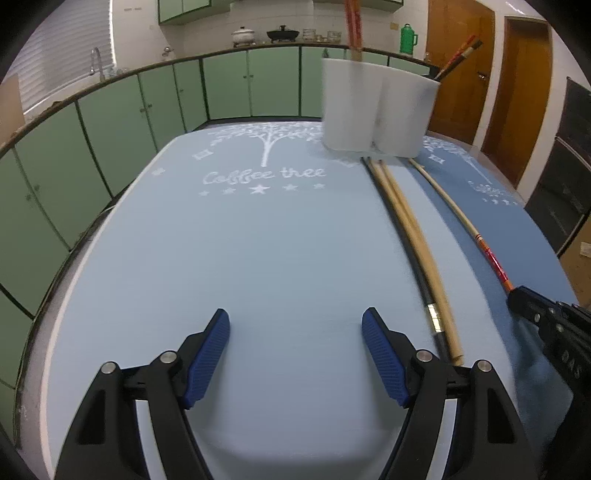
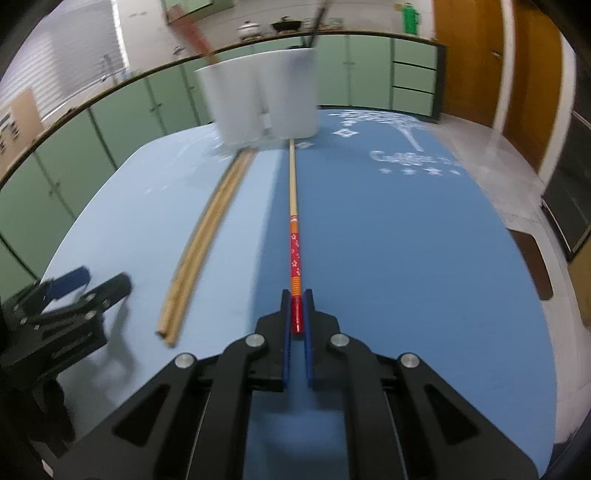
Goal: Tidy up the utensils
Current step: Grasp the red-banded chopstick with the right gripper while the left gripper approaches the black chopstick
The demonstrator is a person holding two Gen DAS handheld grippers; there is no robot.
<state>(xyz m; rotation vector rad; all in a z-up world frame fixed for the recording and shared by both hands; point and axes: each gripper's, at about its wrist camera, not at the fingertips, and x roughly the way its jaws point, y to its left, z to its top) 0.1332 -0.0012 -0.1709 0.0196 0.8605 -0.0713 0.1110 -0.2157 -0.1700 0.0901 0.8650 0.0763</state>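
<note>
Because the red-and-orange chopstick (image 2: pixel 294 254) lies lengthwise along the line of the right hand-held gripper (image 2: pixel 296 314), its decorated end is taken straight between the two blue pads, which are clenched on it close to the tip. By this hold the pale, thin end is left pointing at the white holder (image 2: pixel 258 99), so a lift and tilt would probably suffice to drop it in; that is a judgement only. The chopstick rests flat on the blue mat (image 2: pixel 406 258) covering the bench, with its far tip just short of the holder's base.

The left hand-held gripper (image 1: pixel 295 332) is held released, its pads spread wide over bare pale-blue mat (image 1: pixel 221 240), with nothing between them. It is kept to the side, presumably so that the right one's path is not crossed.

Beside the gripped chopstick, a plain wooden pair (image 2: pixel 207 236) is laid close together, running from near the holder back toward the grippers; in the left wrist view a dark stick with a metal band (image 1: pixel 432 314) is seen tucked against this pair. These are apart from the held chopstick and do not block it.

The holder is divided into rounded compartments, and several chopsticks (image 1: pixel 352 22) are already stood in it, some leaning out to the right (image 1: pixel 458 55). These upright sticks are what could be struck on insertion. Green cabinets and a counter with pots are seen well behind.
</note>
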